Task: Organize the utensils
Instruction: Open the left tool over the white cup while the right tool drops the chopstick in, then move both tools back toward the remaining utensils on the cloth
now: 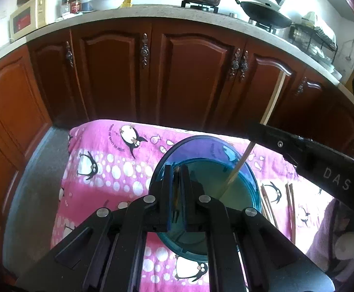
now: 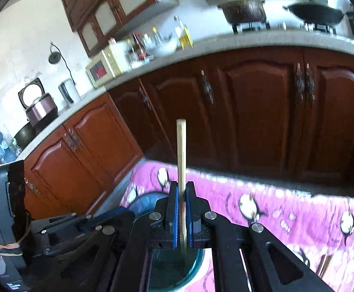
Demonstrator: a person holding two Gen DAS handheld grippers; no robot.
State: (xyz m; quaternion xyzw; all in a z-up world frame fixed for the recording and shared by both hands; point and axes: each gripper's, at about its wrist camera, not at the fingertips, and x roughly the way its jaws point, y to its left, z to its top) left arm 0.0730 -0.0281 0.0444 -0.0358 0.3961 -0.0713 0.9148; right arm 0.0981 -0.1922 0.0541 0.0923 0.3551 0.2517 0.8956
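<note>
The right gripper [image 2: 181, 202] is clamped on a single chopstick [image 2: 181, 155] whose tip is down inside the blue bowl [image 1: 250, 182]. The left gripper [image 1: 175, 172] pinches the bowl's near rim. Honestly, letting go while the stick's this tilted could flip it out onto the penguin cloth [image 1: 108, 165] beside the other chopsticks [image 1: 290, 202].

The bowl [image 1: 247, 177] is glossy, see-through blue-green plastic or glass. Beneath it lies soft pink printed cloth [image 1: 108, 170]. Standing in the bowl, a pale matt wooden chopstick [image 1: 237, 170]. Behind the bowl, polished dark wood cabinet doors [image 1: 191, 77].
</note>
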